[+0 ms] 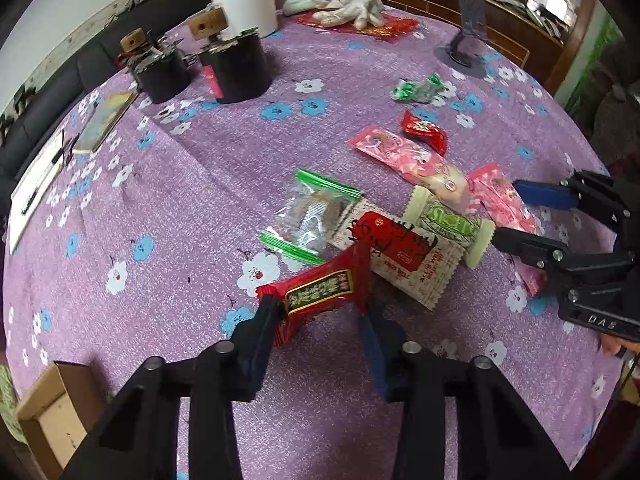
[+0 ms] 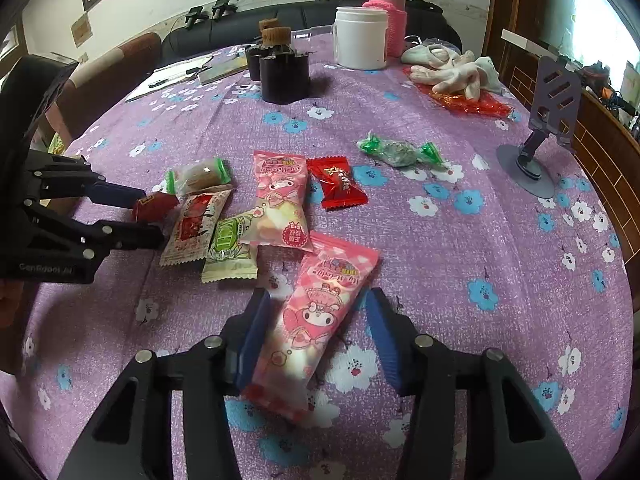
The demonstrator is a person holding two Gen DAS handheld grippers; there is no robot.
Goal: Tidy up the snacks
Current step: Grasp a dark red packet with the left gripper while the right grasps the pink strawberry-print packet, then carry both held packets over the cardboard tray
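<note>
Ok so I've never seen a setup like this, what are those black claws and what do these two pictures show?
No robot here: a person holds a two-finger gripper in each hand, each with a camera looking along its fingers. One picture is from the left gripper, pinching a red packet. The other is from the right gripper, its fingers either side of a pink packet lying on the flowered tablecloth; whether it grips yet I cannot tell. Other snacks, like a green packet, lie loose nearby.
</note>
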